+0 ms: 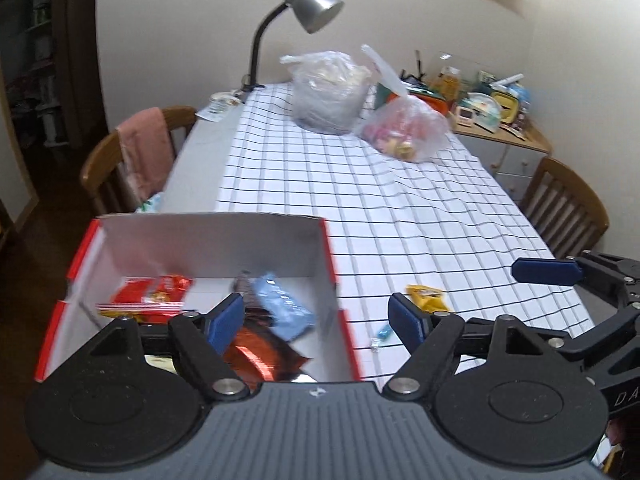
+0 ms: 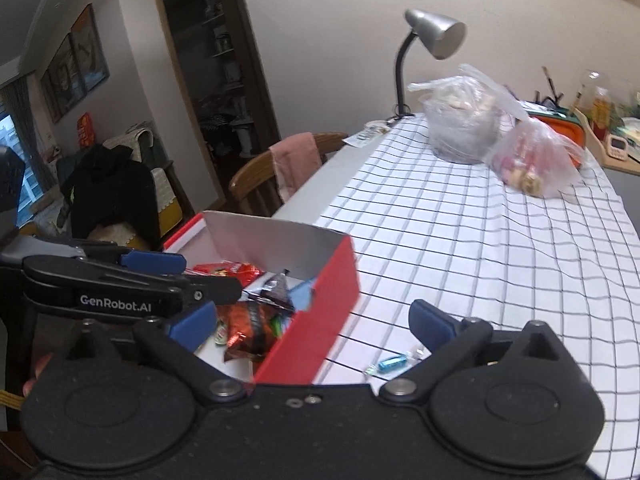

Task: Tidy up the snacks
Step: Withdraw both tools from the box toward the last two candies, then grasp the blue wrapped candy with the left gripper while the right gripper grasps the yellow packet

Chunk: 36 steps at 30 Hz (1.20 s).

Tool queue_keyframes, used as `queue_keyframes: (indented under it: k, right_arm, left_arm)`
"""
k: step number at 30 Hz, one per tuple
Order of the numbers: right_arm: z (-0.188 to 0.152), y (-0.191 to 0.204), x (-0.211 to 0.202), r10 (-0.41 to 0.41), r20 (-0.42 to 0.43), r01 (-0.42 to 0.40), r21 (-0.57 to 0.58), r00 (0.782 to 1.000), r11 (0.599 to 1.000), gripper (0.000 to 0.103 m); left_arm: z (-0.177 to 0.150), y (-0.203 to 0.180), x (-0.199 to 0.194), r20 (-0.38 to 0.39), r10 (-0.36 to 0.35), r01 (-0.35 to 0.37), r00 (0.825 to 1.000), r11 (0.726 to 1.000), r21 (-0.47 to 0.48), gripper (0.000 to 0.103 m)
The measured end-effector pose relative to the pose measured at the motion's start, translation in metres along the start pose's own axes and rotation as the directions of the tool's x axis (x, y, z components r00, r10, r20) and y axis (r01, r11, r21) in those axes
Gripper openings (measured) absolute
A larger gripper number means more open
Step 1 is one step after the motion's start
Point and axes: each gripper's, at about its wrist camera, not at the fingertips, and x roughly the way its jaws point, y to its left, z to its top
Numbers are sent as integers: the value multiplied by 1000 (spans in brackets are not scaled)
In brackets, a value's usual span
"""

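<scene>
A red box (image 1: 332,256) with a white inside stands at the table's near left corner. It holds a red packet (image 1: 156,288), a light blue packet (image 1: 284,312) and an orange-red foil bag (image 1: 256,356). My left gripper (image 1: 316,318) hangs open over the box's right wall, with nothing between its pads. My right gripper (image 2: 312,322) is open wide just in front of the box's red side (image 2: 320,308) and holds nothing. A yellow snack (image 1: 426,296) and a small blue wrapped candy (image 2: 394,362) lie on the checked cloth to the right of the box.
Two clear plastic bags (image 1: 332,92) (image 1: 408,128) stand at the far end of the table beside a silver desk lamp (image 1: 308,4). Wooden chairs flank the table, the left chair (image 1: 120,160) draped with a pink cloth. A cluttered sideboard (image 1: 500,120) is at the back right.
</scene>
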Motion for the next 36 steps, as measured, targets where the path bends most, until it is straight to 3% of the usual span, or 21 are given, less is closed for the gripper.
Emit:
queue_keyframes:
  k: [9,17,27,36]
  right_arm:
    - [-17,-59,-20,-68,-28,69,34,997,997,103]
    - [-25,-114,-9,-113,-103,110,-32,988,993,103]
    - [-22,-159,49,-54,-215,26,-134,975,991,101]
    - [-37,-151,122,6,-332,-115,-310,943,944,89]
  left_arm:
    - [-6,-50,28,-33,-28,29,999,999,31,79]
    - [-14,-87,54,-59,-34,40,998,994,98,79]
    - [-22,-119,80,-63,1,5,998,995,103,79]
    - [-34,-132,106,-78,100,-90,992,988,122,79]
